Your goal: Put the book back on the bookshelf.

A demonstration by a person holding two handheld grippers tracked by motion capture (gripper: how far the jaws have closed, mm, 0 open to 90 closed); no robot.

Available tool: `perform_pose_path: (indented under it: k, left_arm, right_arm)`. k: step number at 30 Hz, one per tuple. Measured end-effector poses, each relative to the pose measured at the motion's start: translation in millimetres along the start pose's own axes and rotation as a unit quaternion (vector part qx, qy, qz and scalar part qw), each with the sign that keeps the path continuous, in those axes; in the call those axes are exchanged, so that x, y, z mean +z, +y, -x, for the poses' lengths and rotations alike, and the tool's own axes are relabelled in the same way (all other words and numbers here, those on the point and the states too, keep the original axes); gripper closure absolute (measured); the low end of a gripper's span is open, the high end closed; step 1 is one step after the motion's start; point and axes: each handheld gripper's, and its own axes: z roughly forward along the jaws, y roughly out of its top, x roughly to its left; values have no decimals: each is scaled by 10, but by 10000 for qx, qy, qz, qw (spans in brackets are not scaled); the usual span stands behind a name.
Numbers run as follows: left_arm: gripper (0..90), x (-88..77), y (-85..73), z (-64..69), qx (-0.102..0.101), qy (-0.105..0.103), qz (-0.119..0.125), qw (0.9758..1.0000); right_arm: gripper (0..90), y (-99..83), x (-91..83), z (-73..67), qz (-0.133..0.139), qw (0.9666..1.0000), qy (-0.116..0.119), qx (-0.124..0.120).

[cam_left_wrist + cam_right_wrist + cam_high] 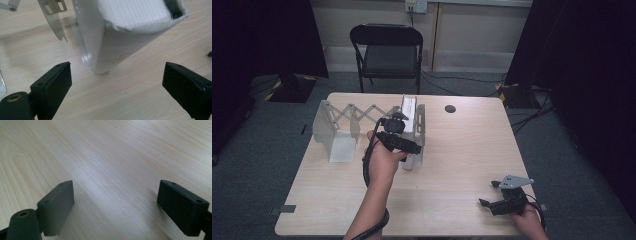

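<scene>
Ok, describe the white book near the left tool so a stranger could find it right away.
Start at the wooden table, then find the grey expanding metal rack at its far side. The white book stands upright at the rack's right end, the only paper thing among metal plates, just ahead of the open left tool.

One counter. One expanding metal book rack. One white book standing in it. Two grippers: left gripper, right gripper. One folding chair. One dark round disc.

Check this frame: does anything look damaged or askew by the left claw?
Yes. The white book standing in the expanding metal rack has a torn, ragged top edge on its cover, seen in the left gripper view. It also leans rather than standing straight.
</scene>
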Motion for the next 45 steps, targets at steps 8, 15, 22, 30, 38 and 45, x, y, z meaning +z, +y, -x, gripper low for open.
perform_pose_path:
  k: [8, 15, 22, 30, 38, 45]
  left_arm:
    - [82, -12, -59, 6, 122, -119, 27, 9999]
    - [81, -19, -108, 3, 176, -227, 64, 9996]
    - [77, -31, -187, -35, 240, -316, 73, 9992]
    - [78, 8, -293, -80, 283, -387, 57, 9988]
    - [77, 48, -377, -148, 295, -474, 66, 9984]
    - [77, 80, -458, -202, 319, -554, 119, 9979]
  right_arm:
    - [137, 0, -1, 0, -3, 10000, 1, 15]
    - [136, 0, -1, -1, -4, 10000, -1, 12]
    - [136, 0, -1, 0, -2, 10000, 1, 8]
    - [136, 0, 0, -1, -1, 10000, -4, 6]
    - [136, 0, 0, -1, 0, 10000, -1, 2]
    - [136, -1, 1, -1, 3, 10000, 3, 1]
